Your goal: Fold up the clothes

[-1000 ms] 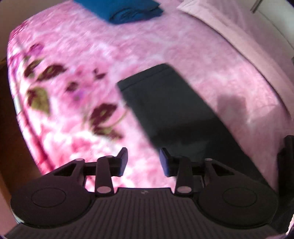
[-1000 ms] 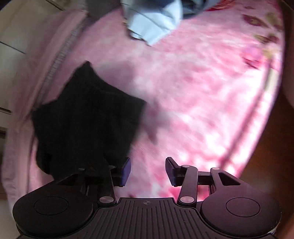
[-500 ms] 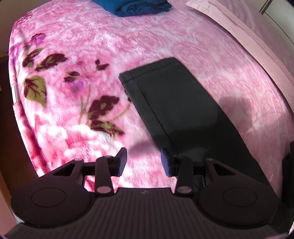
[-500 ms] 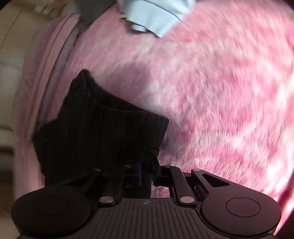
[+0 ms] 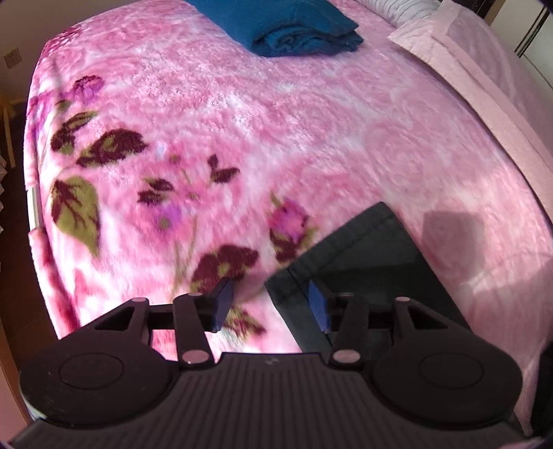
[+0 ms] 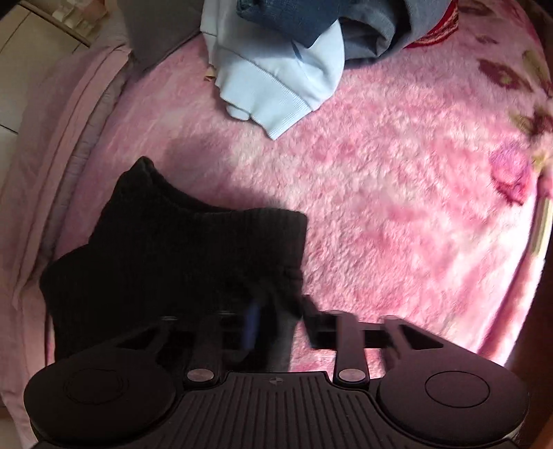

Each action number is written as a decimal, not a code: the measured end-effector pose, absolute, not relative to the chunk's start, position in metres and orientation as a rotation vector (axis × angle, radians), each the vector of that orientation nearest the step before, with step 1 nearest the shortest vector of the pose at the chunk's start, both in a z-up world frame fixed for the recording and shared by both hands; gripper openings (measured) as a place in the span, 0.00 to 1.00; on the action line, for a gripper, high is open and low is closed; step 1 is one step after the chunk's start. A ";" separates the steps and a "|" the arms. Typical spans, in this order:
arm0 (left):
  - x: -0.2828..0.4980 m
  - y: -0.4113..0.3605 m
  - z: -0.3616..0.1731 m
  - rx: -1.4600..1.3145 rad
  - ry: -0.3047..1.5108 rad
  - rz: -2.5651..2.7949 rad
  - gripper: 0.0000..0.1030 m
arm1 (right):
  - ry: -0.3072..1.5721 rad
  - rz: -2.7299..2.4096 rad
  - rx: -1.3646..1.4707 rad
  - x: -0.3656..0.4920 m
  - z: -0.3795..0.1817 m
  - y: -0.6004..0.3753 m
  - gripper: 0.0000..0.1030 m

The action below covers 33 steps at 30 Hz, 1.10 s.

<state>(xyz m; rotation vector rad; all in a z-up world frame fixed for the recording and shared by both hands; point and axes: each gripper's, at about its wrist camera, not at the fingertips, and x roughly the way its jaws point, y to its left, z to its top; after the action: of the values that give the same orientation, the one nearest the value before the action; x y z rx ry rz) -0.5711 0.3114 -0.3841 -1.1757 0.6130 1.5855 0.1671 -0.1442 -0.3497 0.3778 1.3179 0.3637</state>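
Lying across the lower right of the left wrist view, a dark garment (image 5: 366, 262) is resting flat on a pink floral blanket (image 5: 242, 131) covering the bed. The left tongs (image 5: 269, 304) are standing apart at the bottom centre, with the garment's hemmed corner sitting between the fingers; whether they are touching the cloth cannot be told. A folded teal garment (image 5: 293, 31) is sitting at the top centre, well apart from the dark one. A paler pink sheet (image 5: 484, 103) is running down the upper right edge, and a wall socket (image 5: 12, 55) is showing at the far left.

Turning to the right wrist view, a black ribbed garment (image 6: 179, 262) is filling the lower left, its waistband edge bunching near the right tongs (image 6: 280, 321). These tongs are blurring, and the fingers are appearing apart with dark cloth hanging between them. A light blue garment (image 6: 276, 89) is lying at the top centre beside a heap of grey and navy clothes (image 6: 373, 31). Pale cabinet fronts (image 6: 20, 69) are showing at the upper left.
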 end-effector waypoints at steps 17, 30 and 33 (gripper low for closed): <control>-0.595 0.319 -0.366 -1.204 0.516 1.446 0.16 | 1.381 0.355 0.384 0.159 -0.360 -0.146 0.20; -0.601 0.325 -0.372 -1.221 0.551 1.324 0.07 | 1.338 0.389 0.320 0.145 -0.361 -0.142 0.03; -0.609 0.320 -0.361 -1.206 0.513 1.290 0.06 | 1.309 0.420 0.291 0.142 -0.349 -0.142 0.03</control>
<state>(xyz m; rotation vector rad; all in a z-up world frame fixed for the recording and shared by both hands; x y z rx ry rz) -0.6093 0.3197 -0.3606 -1.2061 0.5132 1.2895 0.1418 -0.1418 -0.3489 0.2905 1.3092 0.4203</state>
